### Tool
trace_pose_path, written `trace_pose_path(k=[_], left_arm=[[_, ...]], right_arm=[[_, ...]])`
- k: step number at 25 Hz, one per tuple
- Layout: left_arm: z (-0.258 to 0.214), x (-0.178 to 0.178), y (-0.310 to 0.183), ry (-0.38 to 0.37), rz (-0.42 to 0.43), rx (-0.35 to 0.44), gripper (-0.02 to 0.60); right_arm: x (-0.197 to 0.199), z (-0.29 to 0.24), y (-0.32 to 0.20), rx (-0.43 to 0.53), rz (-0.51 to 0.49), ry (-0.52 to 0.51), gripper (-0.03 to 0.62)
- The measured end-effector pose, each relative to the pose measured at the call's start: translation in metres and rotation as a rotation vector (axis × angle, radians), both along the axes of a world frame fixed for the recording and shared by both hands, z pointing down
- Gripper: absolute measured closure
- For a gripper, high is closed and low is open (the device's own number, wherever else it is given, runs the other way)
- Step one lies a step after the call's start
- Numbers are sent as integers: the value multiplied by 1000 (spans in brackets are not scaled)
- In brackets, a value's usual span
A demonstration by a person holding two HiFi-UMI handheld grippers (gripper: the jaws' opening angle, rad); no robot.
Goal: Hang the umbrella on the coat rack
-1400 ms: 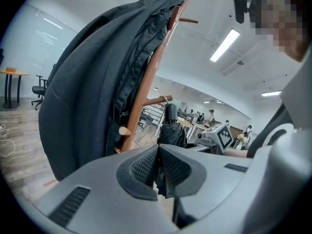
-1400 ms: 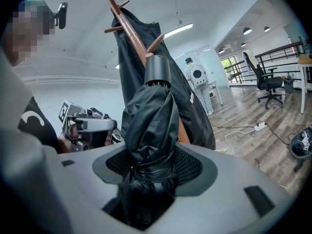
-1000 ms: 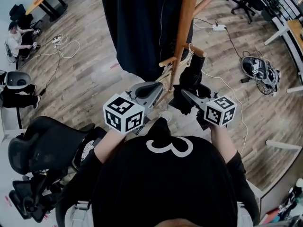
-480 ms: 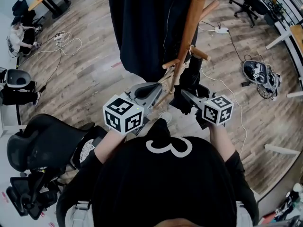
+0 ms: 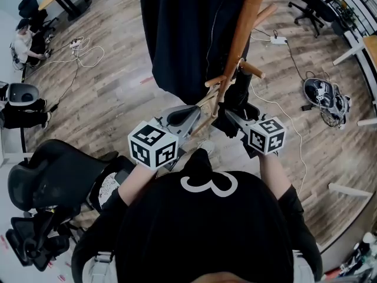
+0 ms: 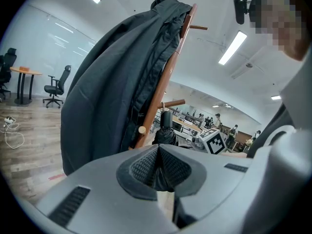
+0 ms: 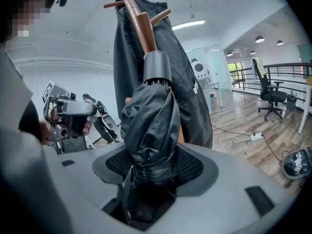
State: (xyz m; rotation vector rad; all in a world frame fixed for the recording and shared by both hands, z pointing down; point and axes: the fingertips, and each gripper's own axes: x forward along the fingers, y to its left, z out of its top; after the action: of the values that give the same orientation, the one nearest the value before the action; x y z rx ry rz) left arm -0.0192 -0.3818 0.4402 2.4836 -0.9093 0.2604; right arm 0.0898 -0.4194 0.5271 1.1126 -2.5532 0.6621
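Observation:
A wooden coat rack [image 5: 240, 37] stands in front of me, with a dark coat [image 5: 188, 34] draped over it. My right gripper [image 5: 234, 121] is shut on a folded black umbrella [image 7: 148, 123], held upright. The umbrella's grey handle [image 7: 157, 67] is right against the rack's pole [image 7: 135, 13], by a short peg [image 5: 251, 70]. I cannot tell whether the umbrella hangs from the peg. My left gripper [image 5: 184, 117] stays to the left of the pole, low down, with its jaws shut and nothing between them. In the left gripper view the umbrella [image 6: 165, 133] shows beyond the shut pads [image 6: 146, 167].
A black office chair [image 5: 53, 181] stands close at my lower left. Cables [image 5: 82, 52] and a power strip [image 5: 278, 40] lie on the wood floor. A dark bundle [image 5: 324, 93] lies at the right. A person [image 5: 23, 37] sits far left.
My right gripper has carried the umbrella slightly up and nearer the rack's peg. The left gripper has barely moved and stays shut.

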Motion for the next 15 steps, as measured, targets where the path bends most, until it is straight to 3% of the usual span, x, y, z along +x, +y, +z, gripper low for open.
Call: trace_pose_path(k=[10, 15], left_arm=[[9, -8, 5, 4, -27, -20, 566], [10, -11, 4, 4, -39, -26, 566]], right_arm=[[2, 16, -17, 84, 10, 79, 330], [7, 24, -29, 70, 34, 106, 332]])
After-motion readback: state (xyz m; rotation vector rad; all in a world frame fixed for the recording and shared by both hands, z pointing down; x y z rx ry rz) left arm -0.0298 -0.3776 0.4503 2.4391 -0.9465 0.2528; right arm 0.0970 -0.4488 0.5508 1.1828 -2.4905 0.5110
